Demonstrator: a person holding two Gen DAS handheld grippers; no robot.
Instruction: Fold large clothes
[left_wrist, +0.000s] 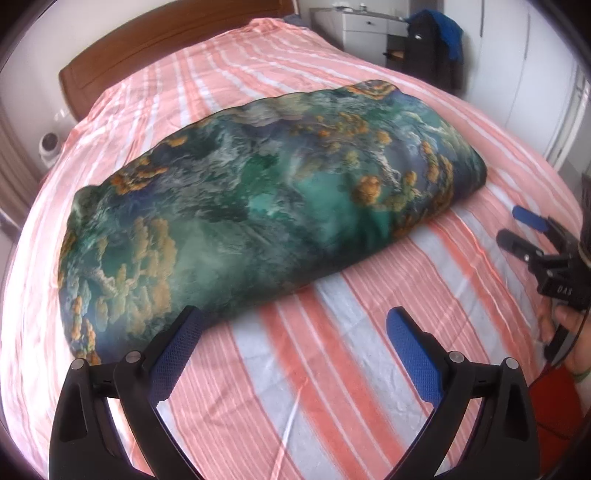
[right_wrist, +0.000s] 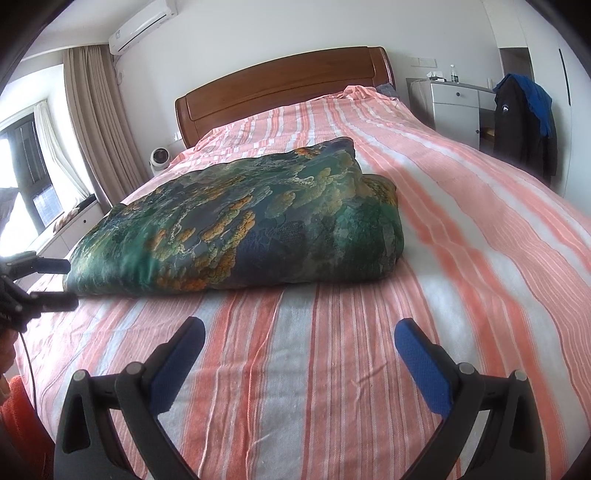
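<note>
A wooden headboard (right_wrist: 284, 85) stands against a white wall, with beige curtains (right_wrist: 92, 122) beside a bright window (right_wrist: 26, 173).

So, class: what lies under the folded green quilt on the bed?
The folded green quilt rests on the pink striped sheet, which shows all round its edges. What lies directly beneath the bundle, or tucked inside its folds, is covered and cannot be seen.
</note>
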